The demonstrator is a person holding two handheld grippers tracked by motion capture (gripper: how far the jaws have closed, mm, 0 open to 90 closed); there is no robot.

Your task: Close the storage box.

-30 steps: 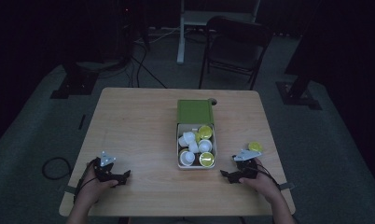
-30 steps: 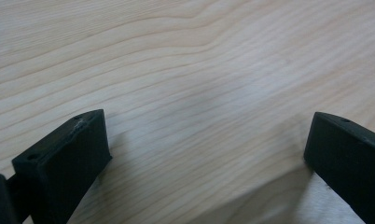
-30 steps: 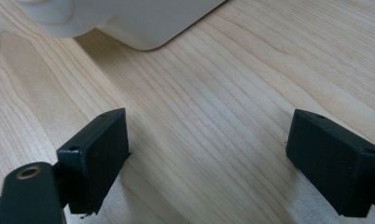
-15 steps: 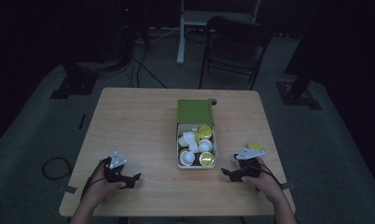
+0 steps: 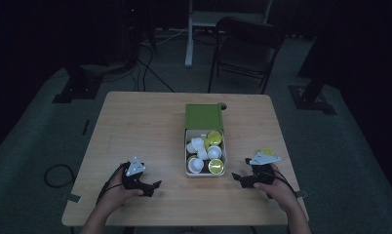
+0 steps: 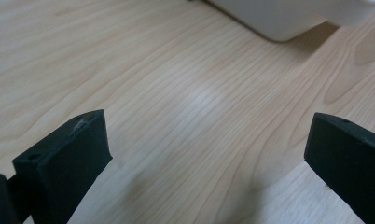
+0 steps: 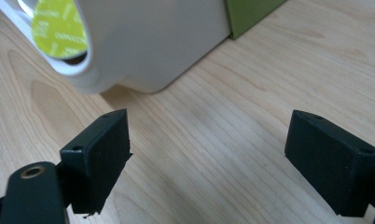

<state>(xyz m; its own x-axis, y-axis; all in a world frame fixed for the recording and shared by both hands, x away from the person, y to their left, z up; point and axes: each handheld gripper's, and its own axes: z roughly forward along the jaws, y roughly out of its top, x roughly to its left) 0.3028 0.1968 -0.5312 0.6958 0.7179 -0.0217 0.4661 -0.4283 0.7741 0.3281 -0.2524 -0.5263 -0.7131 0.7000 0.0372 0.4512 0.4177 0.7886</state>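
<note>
Dark room all around, with a black chair and cables on the floor behind a light wooden table. On the table, near the middle, a white box full of small cups, some white, some with yellow-green tops, and a green lid lying flat at its far end. Left gripper low at the near edge, held in a hand, pointing toward the box but well apart from it, with bare wood between. In the left gripper view, black jaws spread wide, nothing between them but wood, and a rounded corner of the white box far up at the top. Right gripper on the other side, held in the other hand, just beside the near right corner of the box, not touching it. In the right gripper view, jaws wide apart too, empty, only wood between them. White box close ahead and a bit to the left of those jaws, with one yellow-green cup top peeking over its rim and a strip of the green lid past it. One more yellow cup on the table by itself, close behind the right gripper. Box right between the two grippers, nearer to the right one.
</note>
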